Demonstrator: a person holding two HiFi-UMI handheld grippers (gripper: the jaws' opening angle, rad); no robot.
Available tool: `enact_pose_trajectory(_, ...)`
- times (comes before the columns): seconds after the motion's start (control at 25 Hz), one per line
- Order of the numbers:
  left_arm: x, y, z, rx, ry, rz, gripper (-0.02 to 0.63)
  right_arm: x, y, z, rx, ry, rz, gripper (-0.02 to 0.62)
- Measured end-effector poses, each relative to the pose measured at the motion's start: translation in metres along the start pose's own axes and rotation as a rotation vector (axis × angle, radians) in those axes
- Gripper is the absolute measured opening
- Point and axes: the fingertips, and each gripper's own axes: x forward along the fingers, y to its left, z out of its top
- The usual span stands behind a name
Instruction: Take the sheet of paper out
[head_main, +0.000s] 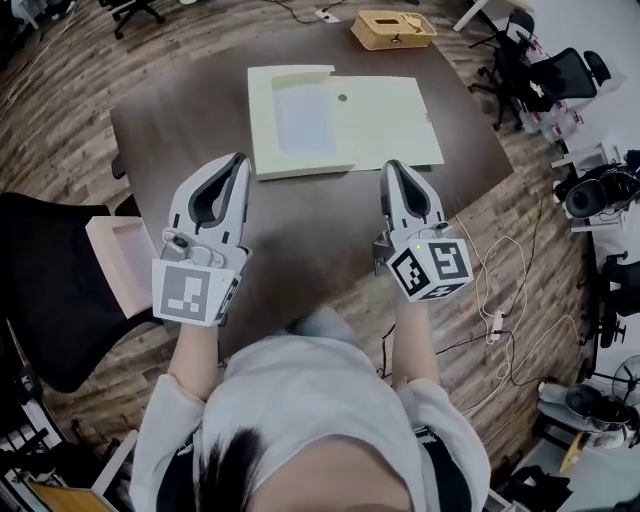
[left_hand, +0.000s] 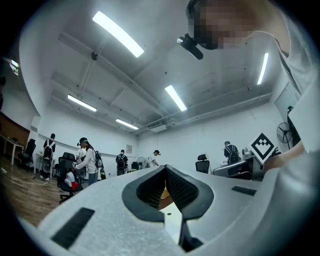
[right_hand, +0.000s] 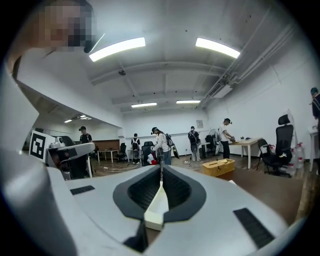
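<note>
A person is holding the left gripper and the right gripper side by side over the near part of a dark brown rectangular table, both pointing away towards the far side. The left gripper's jaws are resting closed, tips meeting, with nothing clamped between them; its own view is showing only slivers of the table and something pale through the opening behind the tips. The right gripper's jaws are likewise sitting together at the tips and gripping nothing, with a cream edge showing through the gap behind them. A pale yellow cardboard folder is lying open and flat in the middle of the table, just beyond both grippers. The white sheet of paper is lying inside the folder's left half, flat and untouched. The left gripper's tip is hovering near the folder's near left corner, and the right gripper's tip is sitting at the near edge of the folder's right half. A tan lidded box is standing at the table's far edge, and a black office chair is standing to the left.
</note>
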Motion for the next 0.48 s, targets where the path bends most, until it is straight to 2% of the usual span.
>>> enact_pose_trajectory(0.24, 0.011, -0.001, -0.012, -0.048, 0.014, 0.013, 0.008, 0.047, -0.026, -0.033, 0.106, 0.131, 0.071, 0.017)
enact_pose_trajectory(0.48, 0.020, -0.002, -0.024, -0.033, 0.046, 0.053, 0.008, 0.099, -0.061, -0.075, 0.168, 0.264, 0.144, 0.018)
